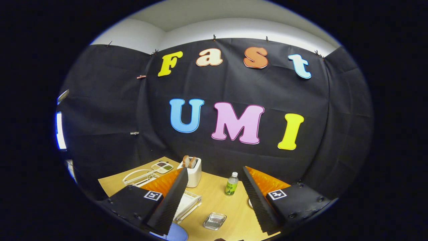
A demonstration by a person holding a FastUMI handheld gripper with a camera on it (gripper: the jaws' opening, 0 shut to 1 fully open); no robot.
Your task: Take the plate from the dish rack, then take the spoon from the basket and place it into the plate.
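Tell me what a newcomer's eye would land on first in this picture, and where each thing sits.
First the gripper itself, its two fingers spread wide open over the wooden table with nothing between them. Beyond the fingers, a white toaster with bread slices in it stands at the back of the table, and a small green-labelled bottle stands to its right. Between the fingers, closer in, a small clear glass dish lies on the table.

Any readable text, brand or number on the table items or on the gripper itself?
Bottle label: has print on it, too small to read.
Two square markers on the gripper body: black-and-white patterns, no words or numbers.
Toaster: no marking I can make out.
Nothing else legible. The gripper is open, its fingers holding nothing, with the bottle beyond them.
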